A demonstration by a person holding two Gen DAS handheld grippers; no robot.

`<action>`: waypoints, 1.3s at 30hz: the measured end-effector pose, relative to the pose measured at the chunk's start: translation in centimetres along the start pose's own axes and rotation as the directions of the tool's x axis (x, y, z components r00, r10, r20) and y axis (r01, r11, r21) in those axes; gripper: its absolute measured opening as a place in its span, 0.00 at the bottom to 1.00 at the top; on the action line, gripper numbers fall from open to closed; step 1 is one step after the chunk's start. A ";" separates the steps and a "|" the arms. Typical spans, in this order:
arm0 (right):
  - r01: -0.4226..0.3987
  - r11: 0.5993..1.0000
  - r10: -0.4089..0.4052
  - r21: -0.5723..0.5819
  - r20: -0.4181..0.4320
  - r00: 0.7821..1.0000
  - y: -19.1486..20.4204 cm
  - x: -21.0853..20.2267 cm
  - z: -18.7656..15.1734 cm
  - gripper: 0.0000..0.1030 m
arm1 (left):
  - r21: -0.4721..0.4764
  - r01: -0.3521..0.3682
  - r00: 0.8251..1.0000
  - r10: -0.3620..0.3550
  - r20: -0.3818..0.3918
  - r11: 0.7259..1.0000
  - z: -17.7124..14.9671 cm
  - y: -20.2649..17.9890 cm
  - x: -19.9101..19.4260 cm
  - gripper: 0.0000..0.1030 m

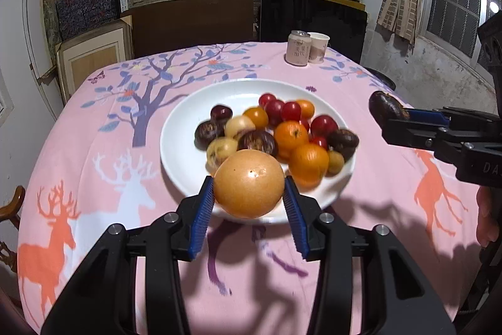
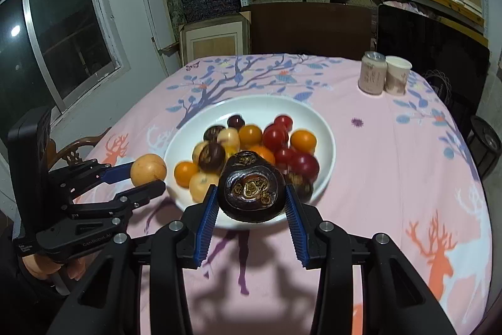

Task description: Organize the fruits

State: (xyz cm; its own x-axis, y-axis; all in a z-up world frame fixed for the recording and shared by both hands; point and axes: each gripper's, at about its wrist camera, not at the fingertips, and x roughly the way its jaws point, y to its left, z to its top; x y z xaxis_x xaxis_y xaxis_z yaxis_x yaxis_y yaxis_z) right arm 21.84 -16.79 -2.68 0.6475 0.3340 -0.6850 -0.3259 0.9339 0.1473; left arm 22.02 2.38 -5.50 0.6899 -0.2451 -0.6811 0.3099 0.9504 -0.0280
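A white plate (image 1: 182,143) (image 2: 317,118) sits mid-table, piled with several small fruits: red, orange, pale yellow and dark brown ones. My left gripper (image 1: 249,187) is shut on a round tan-yellow fruit (image 1: 249,182) (image 2: 148,169), held above the plate's near rim. My right gripper (image 2: 251,193) is shut on a dark brown-purple fruit (image 2: 251,189) (image 1: 384,109) with a scarred top, held over the plate's near edge. In the left wrist view the right gripper (image 1: 390,115) reaches in from the right; the left gripper (image 2: 147,175) enters the right wrist view from the left.
A drink can (image 1: 298,47) (image 2: 372,72) and a paper cup (image 1: 318,46) (image 2: 397,74) stand at the far right of the pink deer-print tablecloth (image 1: 94,146). Dark chairs, stacked boxes and shelves lie behind the table. A person's hand (image 2: 40,266) holds the left gripper.
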 end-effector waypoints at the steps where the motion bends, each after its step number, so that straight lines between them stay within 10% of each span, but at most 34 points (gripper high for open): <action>1: -0.001 1.000 0.001 0.005 -0.007 1.000 -0.2 0.5 0.8 0.42 | 0.005 -0.005 1.000 0.005 0.003 1.000 0.9 0.1 0.4 0.42; 11: -0.047 0.994 0.058 0.097 -0.113 0.992 -1.9 8.2 5.5 0.43 | -0.021 -0.036 0.996 0.034 -0.086 0.999 5.7 1.4 7.0 0.45; 15: -0.041 0.993 0.052 0.108 -0.101 0.994 -1.9 8.5 5.1 0.49 | -0.059 -0.076 0.996 0.073 -0.054 0.995 5.5 2.2 6.8 0.85; 18: -0.035 0.992 0.046 0.119 -0.088 0.995 -2.2 7.3 4.1 0.52 | -0.053 -0.100 0.994 0.097 -0.047 0.994 4.7 2.2 5.9 0.88; 24: 0.013 0.990 -0.005 0.138 -0.052 0.999 -1.6 2.3 -1.1 0.91 | -0.028 -0.079 0.993 0.077 -0.085 0.996 0.7 0.4 2.5 0.95; 39: 0.070 0.993 -0.067 0.095 -0.029 0.997 1.6 -7.7 -11.7 0.96 | -0.044 -0.140 0.989 0.137 -0.062 0.989 -7.7 -4.8 -9.8 0.95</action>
State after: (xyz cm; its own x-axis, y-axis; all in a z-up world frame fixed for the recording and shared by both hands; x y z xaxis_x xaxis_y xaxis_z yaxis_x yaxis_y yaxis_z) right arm 8.28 -19.39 -5.50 0.6475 0.2665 -0.7139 -0.2131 0.9628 0.1660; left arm 8.78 1.70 -4.30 0.6842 -0.1002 -0.7224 0.1814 0.9828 0.0355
